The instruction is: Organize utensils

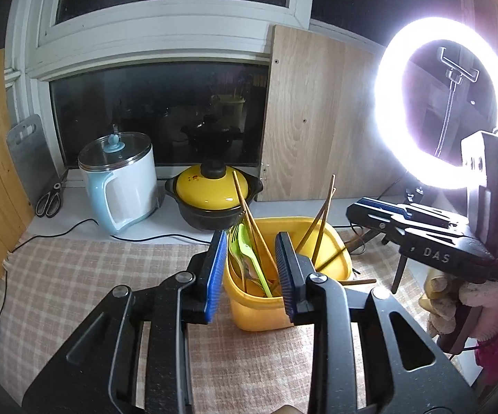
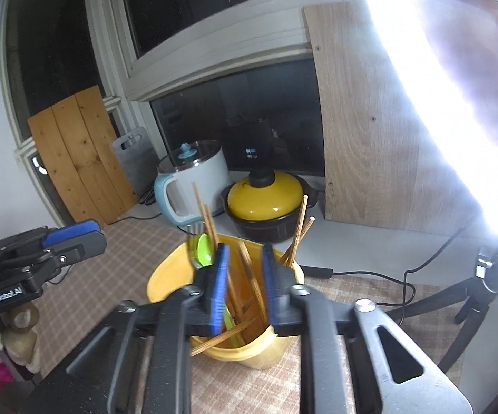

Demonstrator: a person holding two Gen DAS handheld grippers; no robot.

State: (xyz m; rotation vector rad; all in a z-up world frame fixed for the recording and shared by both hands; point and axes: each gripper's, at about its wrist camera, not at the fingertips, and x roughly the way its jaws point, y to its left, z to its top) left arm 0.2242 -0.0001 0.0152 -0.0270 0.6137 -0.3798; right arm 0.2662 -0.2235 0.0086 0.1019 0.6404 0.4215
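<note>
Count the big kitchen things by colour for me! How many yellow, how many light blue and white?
Yellow: 2, the yellow tub holding the utensils and the yellow-lidded pot.
Light blue and white: 1, the electric cooker.
Total: 3.

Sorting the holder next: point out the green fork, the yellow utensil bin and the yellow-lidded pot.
green fork [image 1: 253, 258], left wrist view, on its handle.
yellow utensil bin [image 1: 262, 314], left wrist view, on its front wall.
yellow-lidded pot [image 2: 266, 195], right wrist view, on its lid.

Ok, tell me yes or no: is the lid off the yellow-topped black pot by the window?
No. The yellow lid sits closed on the black pot, its black knob on top.
</note>
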